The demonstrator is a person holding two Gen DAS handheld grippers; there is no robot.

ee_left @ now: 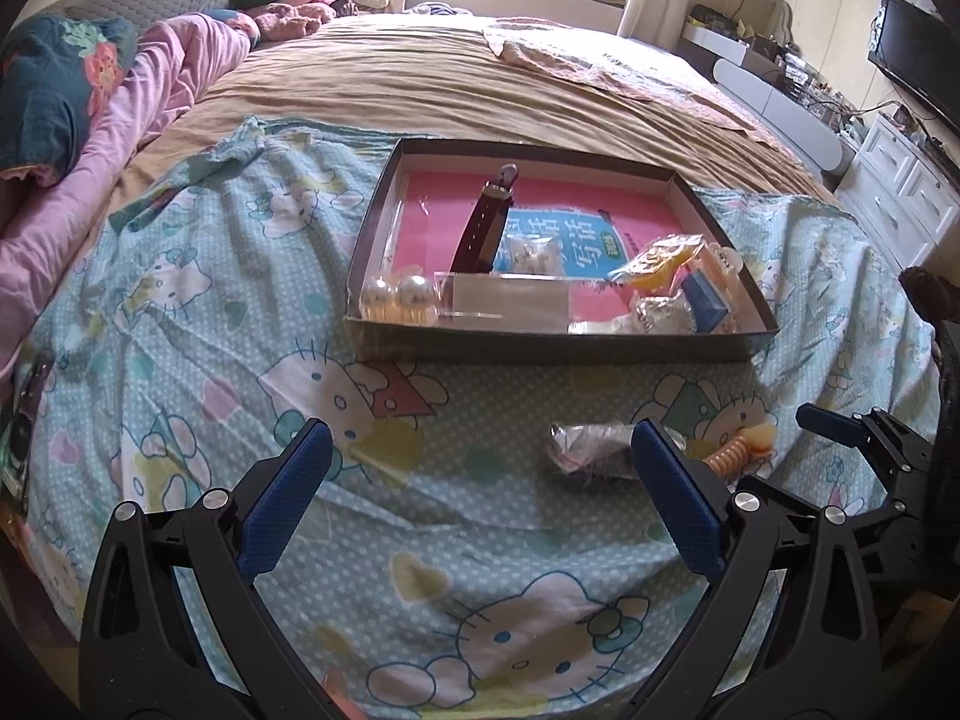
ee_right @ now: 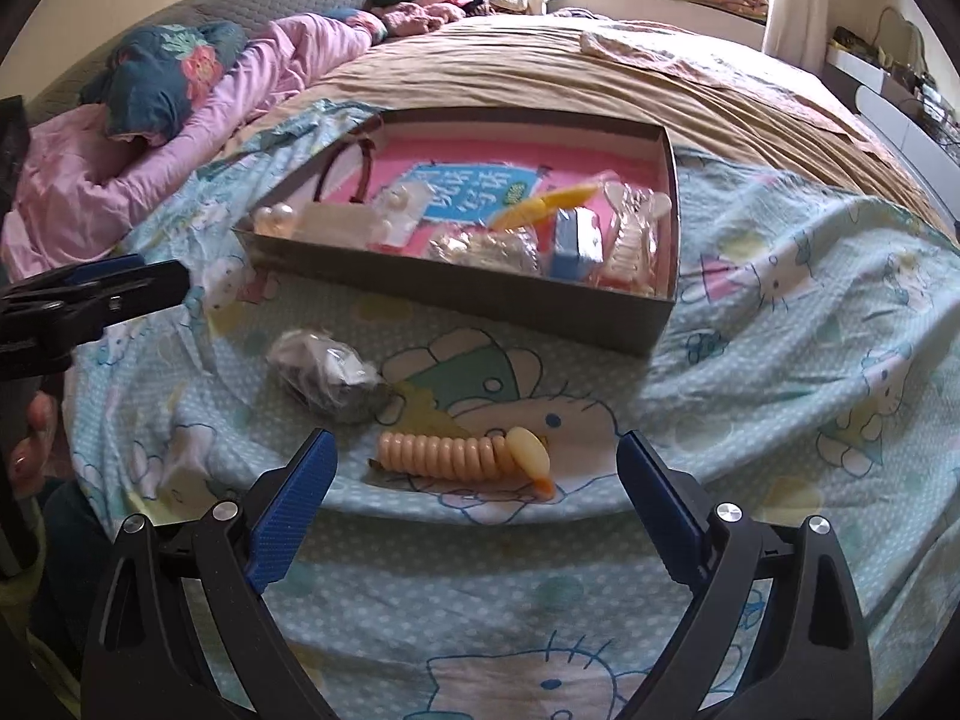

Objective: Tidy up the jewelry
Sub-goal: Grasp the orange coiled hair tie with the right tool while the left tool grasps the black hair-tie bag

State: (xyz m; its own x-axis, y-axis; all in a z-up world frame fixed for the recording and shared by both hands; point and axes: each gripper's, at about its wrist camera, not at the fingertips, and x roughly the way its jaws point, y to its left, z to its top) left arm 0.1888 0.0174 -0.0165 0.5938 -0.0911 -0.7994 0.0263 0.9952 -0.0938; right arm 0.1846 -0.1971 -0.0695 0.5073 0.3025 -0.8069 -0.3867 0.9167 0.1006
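A shallow dark box point(ee_left: 600, 343) point(ee_right: 480, 306) with a pink lining lies on the cartoon-cat sheet. It holds a dark watch strap point(ee_left: 480, 228), two pearl pieces point(ee_left: 399, 297), a clear case point(ee_left: 510, 295), a yellow packet point(ee_left: 660, 261) and other small items. In front of the box lie a clear bag with dark contents point(ee_left: 585, 450) point(ee_right: 327, 378) and an orange spiral band point(ee_right: 456, 456) point(ee_left: 729, 456). My left gripper point(ee_left: 480, 468) is open, its right finger over the bag's edge. My right gripper point(ee_right: 477, 474) is open, with the spiral band between its fingertips.
The bed carries a tan cover point(ee_left: 450, 78), pink bedding point(ee_left: 150, 90) and a floral pillow point(ee_left: 54, 84) at the left. White drawers point(ee_left: 900, 192) and a television point(ee_left: 918, 54) stand at the right. A hand point(ee_right: 33, 438) shows at the right wrist view's left edge.
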